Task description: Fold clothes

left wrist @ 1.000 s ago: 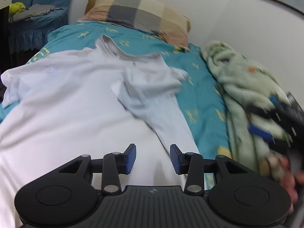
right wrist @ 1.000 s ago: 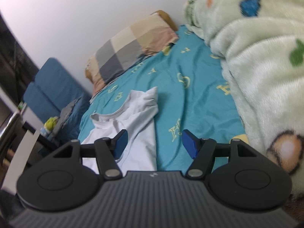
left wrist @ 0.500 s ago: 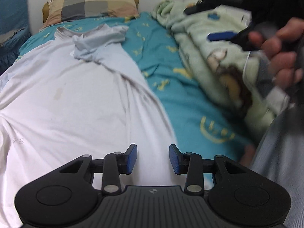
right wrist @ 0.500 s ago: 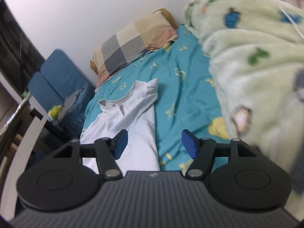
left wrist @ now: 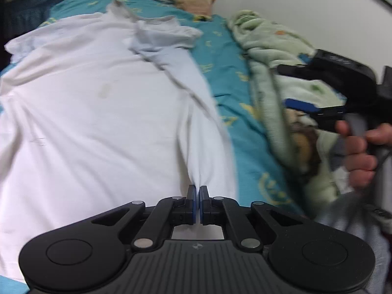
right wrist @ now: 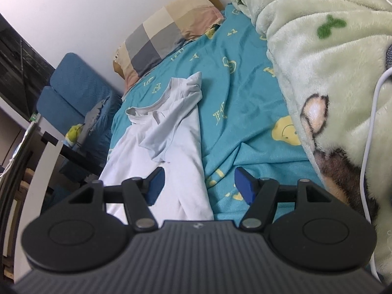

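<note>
A white T-shirt (left wrist: 98, 112) lies spread on the teal bed sheet (left wrist: 218, 56), collar toward the pillow, its right sleeve folded in over the chest. My left gripper (left wrist: 197, 193) is shut on the shirt's near hem, and the cloth puckers into the pads. The shirt also shows in the right wrist view (right wrist: 166, 142). My right gripper (right wrist: 199, 186) is open and empty, held above the shirt's right edge and the sheet. It also appears at the right of the left wrist view (left wrist: 318, 93), held in a hand.
A checked pillow (right wrist: 169, 36) lies at the head of the bed by the white wall. A pale green fleece blanket (right wrist: 330, 61) is heaped along the right side, with a white cable (right wrist: 372, 122) on it. A blue chair (right wrist: 73, 90) stands to the left of the bed.
My left gripper has closed on the shirt's hem; it was open before. The right gripper has dropped lower toward the bed and stays open.
</note>
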The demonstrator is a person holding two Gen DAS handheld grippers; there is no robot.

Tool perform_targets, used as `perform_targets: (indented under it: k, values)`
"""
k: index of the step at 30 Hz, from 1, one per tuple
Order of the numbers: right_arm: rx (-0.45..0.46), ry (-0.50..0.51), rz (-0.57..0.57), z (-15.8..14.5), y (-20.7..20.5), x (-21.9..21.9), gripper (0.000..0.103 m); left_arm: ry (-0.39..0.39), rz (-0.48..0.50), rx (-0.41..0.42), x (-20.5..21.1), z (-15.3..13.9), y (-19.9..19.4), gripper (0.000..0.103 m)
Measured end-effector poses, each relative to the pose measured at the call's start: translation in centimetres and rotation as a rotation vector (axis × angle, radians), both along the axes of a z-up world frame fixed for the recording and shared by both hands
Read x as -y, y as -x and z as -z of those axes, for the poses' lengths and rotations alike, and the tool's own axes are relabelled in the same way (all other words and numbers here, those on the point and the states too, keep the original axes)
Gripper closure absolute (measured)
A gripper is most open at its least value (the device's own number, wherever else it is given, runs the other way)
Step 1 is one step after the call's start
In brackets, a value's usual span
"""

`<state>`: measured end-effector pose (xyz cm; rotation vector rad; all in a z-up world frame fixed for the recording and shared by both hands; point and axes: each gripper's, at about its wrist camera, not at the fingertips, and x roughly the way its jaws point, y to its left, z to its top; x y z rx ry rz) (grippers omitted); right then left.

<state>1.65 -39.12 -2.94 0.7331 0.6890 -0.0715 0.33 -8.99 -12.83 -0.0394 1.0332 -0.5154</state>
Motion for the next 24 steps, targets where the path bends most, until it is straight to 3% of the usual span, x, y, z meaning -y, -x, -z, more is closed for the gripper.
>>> perform_targets:
  k: [6,8,10,16,24]
  values:
    - [-0.022,0.003,-0.007,0.2,-0.4,-0.3,0.037,-0.029,-0.058,-0.022,-1.9,0.0,-1.1,0.097]
    - [-0.019,0.009,-0.001,0.1,-0.2,-0.3,0.037,-0.038,-0.075,-0.022,-2.4,-0.1,-1.4,0.079]
    - [-0.01,0.016,0.017,-0.2,0.1,-0.1,0.037,-0.042,-0.063,0.04,-1.8,-1.3,-0.5,0.068]
    - [0.064,0.035,0.042,-1.6,1.3,0.6,0.037,-0.077,0.129,0.205,4.4,-3.3,2.7,0.065]
    - [0.072,-0.019,0.029,-1.1,1.2,1.4,0.037,-0.233,0.257,0.179,9.6,2.0,4.3,0.062]
